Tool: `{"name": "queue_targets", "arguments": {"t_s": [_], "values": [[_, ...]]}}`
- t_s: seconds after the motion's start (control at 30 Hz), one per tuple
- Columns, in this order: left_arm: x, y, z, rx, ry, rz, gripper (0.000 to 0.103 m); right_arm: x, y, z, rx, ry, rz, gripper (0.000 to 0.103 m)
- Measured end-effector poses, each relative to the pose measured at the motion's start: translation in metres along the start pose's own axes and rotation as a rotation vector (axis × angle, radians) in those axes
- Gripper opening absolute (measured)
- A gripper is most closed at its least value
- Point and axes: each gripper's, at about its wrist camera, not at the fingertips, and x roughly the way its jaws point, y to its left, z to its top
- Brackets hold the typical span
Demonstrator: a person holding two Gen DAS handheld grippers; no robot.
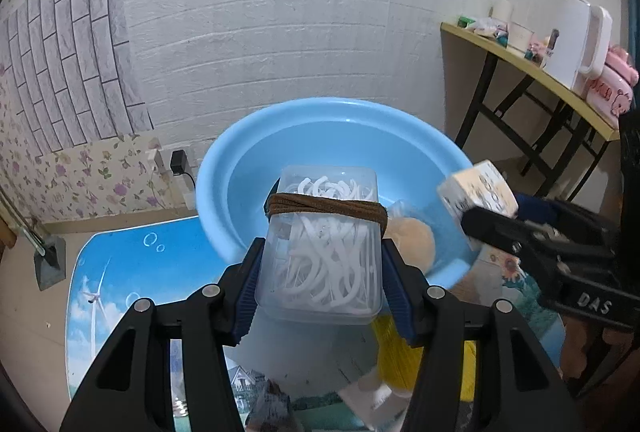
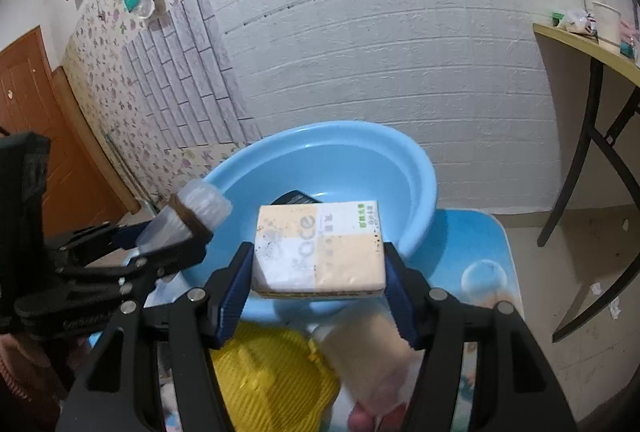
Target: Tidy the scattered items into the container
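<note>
- Right now both grippers are loaded: the left gripper [image 1: 320, 272] is clamped on a clear plastic box [image 1: 324, 244] of white hooks bound with a brown band [image 1: 328, 210], and the right gripper [image 2: 320, 272] is clamped on a tissue pack [image 2: 320, 248].
- Both loads hang over the near rim of the blue basin [image 1: 248, 152], which sits on the printed table [image 1: 120, 264]; a round tan item [image 1: 412, 240] already lies inside.
- Likely the biggest risk is a collision: the two grippers stand close side by side at the rim, so a careless swing could knock one load loose.
- Releasing too early could drop the box onto the rim or the table, since it looks barely past the near edge.
- The smooth box could slip between the pads if tilted further; a hard landing might shift the band and spill hooks.
- The soft pack may deform and snag on a pad at release.
- A yellow cloth [image 2: 272, 364] and other items below remain to be tidied.
</note>
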Motion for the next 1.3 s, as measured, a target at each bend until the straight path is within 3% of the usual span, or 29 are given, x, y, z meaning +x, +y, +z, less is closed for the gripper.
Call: {"name": "queue_targets", "arguments": {"t_s": [0.27, 0.5, 0.63, 1.3], "values": [[0.017, -0.003, 0.000, 0.028, 0.016, 0.029, 0.056, 0.019, -0.002, 0.005, -0.005, 0.014, 0.021, 0.062], [0.008, -0.002, 0.001, 0.025, -0.004, 0.035, 0.059, 0.018, -0.002, 0.003, 0.001, 0.012, 0.007, 0.063], [-0.002, -0.001, -0.002, 0.016, -0.016, 0.037, 0.059, 0.010, 0.005, 0.004, -0.011, -0.003, -0.015, 0.072], [-0.073, 0.021, -0.046, -0.085, -0.093, 0.015, 0.065, -0.056, 0.039, -0.008, -0.018, -0.043, -0.091, 0.072]]}}
